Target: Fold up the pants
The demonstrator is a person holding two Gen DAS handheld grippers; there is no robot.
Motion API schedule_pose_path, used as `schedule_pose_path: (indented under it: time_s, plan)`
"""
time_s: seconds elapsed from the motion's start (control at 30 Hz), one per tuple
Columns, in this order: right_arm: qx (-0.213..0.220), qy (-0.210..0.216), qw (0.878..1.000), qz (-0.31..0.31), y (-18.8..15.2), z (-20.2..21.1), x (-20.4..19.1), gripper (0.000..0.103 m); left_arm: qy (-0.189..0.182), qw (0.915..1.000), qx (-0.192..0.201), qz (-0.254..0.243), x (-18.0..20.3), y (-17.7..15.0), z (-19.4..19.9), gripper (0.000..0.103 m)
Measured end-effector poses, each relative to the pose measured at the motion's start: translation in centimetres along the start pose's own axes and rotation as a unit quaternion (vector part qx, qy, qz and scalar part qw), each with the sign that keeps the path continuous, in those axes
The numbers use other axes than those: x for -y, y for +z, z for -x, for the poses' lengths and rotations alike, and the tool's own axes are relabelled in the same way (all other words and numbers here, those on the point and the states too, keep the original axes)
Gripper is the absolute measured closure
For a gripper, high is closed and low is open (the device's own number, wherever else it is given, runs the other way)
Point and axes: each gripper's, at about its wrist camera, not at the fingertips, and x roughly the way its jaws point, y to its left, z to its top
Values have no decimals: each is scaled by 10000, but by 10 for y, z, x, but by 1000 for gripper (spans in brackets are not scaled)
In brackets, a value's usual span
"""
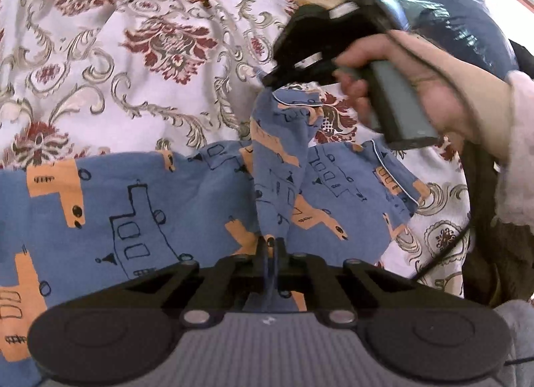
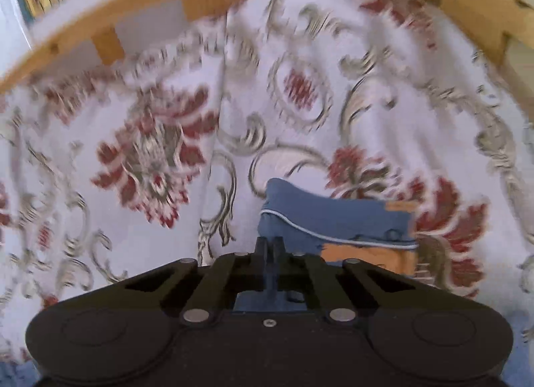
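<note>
A home bedroom. A bed (image 1: 140, 63) covered in a white bedspread (image 2: 187, 226) with red and grey floral scrollwork fills the view, and a pale wooden slatted bed frame (image 2: 106, 39) curves along its far edge at twelve o'clock.

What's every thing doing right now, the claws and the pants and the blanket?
Left claw: shut on the pants.
Right claw: shut on the pants, at a white-piped hem.
Pants: blue with a truck print, partly spread out, one part lifted up.
Flowery blanket: spread out, wrinkled, under the pants.
</note>
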Motion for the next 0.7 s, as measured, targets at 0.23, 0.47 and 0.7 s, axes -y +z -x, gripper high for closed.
schedule_pose_path:
  time_s: [0.23, 0.47, 0.7]
  plan:
    - [1028, 654, 9903, -662, -23, 98, 64, 102, 338, 9960, 199, -803, 19, 1, 14, 100]
    - [1489, 578, 9745, -1578, -107, 151, 139, 101, 588, 9862, 154, -1539, 38, -4, 19, 100]
    - [917, 464, 9651, -2411, -169, 127, 185, 101, 907, 9605, -110, -2629, 65, -27, 10, 100]
